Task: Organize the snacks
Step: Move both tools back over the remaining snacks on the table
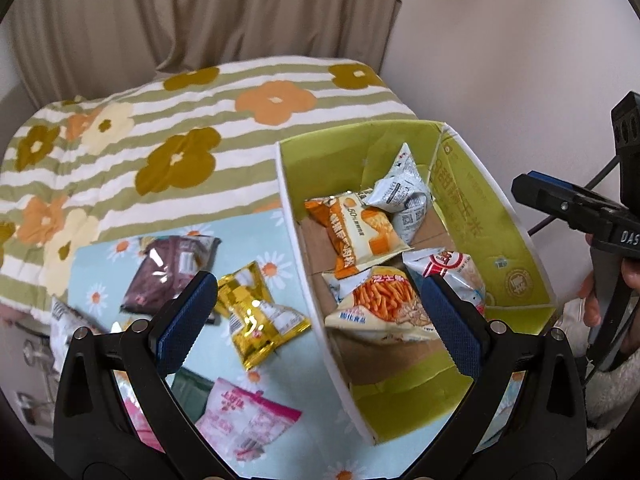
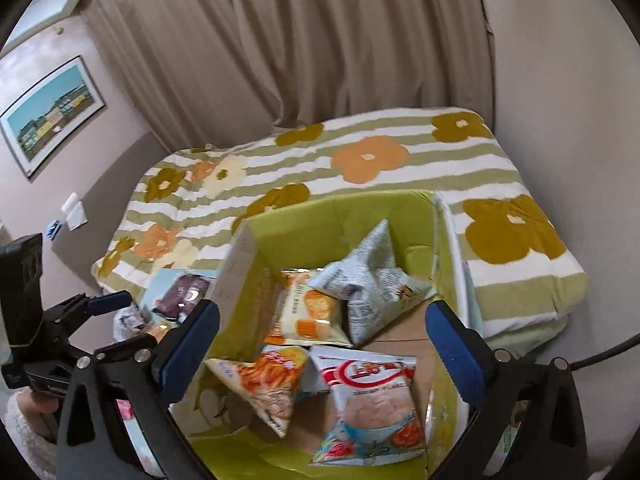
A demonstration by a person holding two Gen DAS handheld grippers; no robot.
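Observation:
A green cardboard box holds several snack bags: an orange one, a pale printed one, a fries bag and a red-and-white shrimp bag. Left of the box lie a gold bag, a brown bag and a pink bag. My left gripper is open and empty above the box's left wall. My right gripper is open and empty over the box; it also shows in the left wrist view.
The box and loose bags sit on a light blue daisy cloth beside a striped flower blanket. Beige curtains hang behind. A framed picture is on the left wall.

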